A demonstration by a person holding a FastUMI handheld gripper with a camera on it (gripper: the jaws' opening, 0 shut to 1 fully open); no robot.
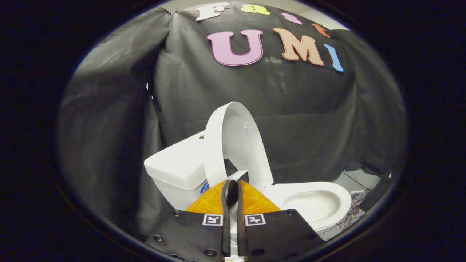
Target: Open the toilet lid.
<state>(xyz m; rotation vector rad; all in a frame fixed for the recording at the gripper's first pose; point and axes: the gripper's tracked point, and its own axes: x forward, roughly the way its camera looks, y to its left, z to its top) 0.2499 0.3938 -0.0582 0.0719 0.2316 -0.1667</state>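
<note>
The white toilet's lid stands raised and nearly upright, its inner face turned toward the bowl and its back toward the tank. The seat and open bowl lie uncovered to the right of my fingers. My gripper sits low in front of the lid's bottom edge, near the hinge. Its two black fingers are shut with only a thin slit between them, and I see nothing held there. The orange finger mounts hide the hinge area.
Black cloth hangs behind and to both sides of the toilet. A tangle of thin cables lies on the pale floor beyond the bowl's front.
</note>
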